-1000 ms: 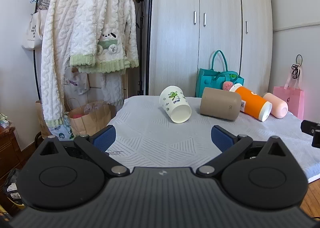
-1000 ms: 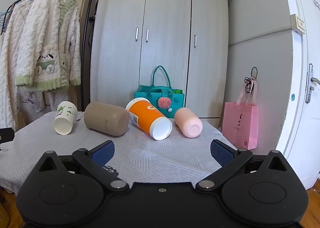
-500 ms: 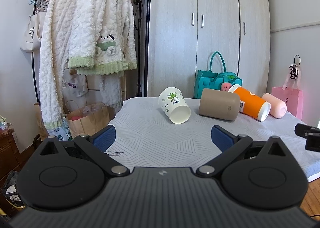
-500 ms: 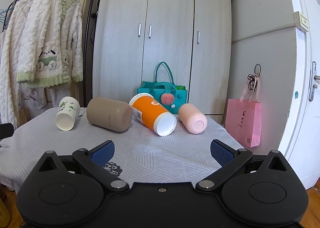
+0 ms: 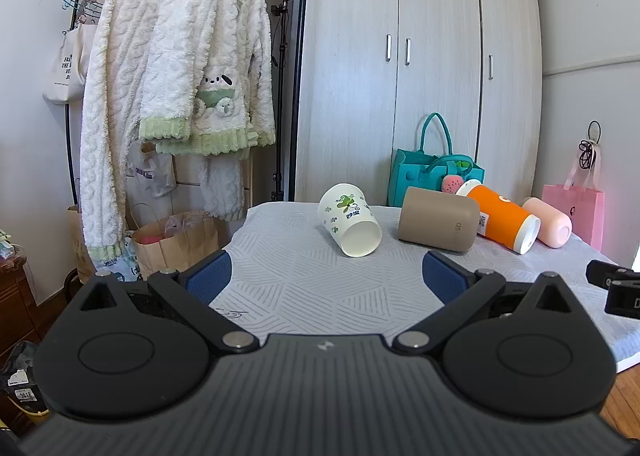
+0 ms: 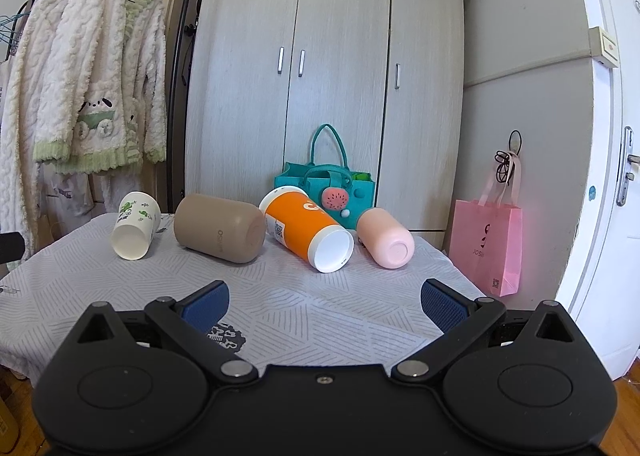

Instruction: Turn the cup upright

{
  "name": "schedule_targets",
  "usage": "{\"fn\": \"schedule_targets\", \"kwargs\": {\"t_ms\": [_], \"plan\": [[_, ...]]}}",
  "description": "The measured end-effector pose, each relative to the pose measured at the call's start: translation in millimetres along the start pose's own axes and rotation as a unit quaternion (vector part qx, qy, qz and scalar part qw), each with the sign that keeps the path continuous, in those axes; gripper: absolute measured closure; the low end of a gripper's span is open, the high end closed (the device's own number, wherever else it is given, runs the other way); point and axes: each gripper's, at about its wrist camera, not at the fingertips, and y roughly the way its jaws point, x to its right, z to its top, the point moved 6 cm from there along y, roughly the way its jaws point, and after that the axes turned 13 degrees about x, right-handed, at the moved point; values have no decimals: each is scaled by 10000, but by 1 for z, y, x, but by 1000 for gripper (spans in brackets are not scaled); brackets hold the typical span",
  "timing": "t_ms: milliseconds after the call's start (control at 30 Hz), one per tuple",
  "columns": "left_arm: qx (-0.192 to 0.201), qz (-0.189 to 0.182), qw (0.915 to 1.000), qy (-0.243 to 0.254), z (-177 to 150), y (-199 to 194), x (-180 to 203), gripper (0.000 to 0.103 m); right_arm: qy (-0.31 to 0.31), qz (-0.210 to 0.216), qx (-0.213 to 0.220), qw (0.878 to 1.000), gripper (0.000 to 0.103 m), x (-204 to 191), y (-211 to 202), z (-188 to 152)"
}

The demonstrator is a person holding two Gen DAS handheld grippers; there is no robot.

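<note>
Several cups lie on their sides on a table with a grey patterned cloth (image 5: 304, 288). From left to right they are a white cup with green prints (image 5: 349, 220) (image 6: 135, 225), a tan cup (image 5: 438, 224) (image 6: 220, 228), an orange cup with a white rim (image 5: 500, 218) (image 6: 306, 229) and a pink cup (image 5: 548, 222) (image 6: 385, 232). My left gripper (image 5: 326, 280) is open and empty, short of the white cup. My right gripper (image 6: 324, 302) is open and empty, short of the orange cup.
A teal bag (image 6: 326, 192) stands behind the cups against a wardrobe (image 6: 328, 68). A clothes rack with fluffy robes (image 5: 180, 68) and paper bags (image 5: 176, 240) stand left of the table. A pink bag (image 6: 486, 244) stands at the right by a door.
Both grippers have moved a little closer to the table and the cups. The cups have not moved. Both grippers stay open.
</note>
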Motion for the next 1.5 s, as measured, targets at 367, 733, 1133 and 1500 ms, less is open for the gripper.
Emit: {"fn": "schedule_targets", "kwargs": {"t_ms": [367,733,1133,1500], "plan": [[86,-26,10000,5,4,-4,-1,0,2,-25,10,10000,0,1,-1,1],[103,-32,9999,52,4,-6,-1,0,69,-54,8,10000,0,6,-2,0],[50,-21,10000,62,3,-5,-1,0,17,-46,-66,10000,0,5,-2,-2],[-283,92,9994,184,0,-1,-11,0,160,243,-164,9994,0,-5,2,-4]]}}
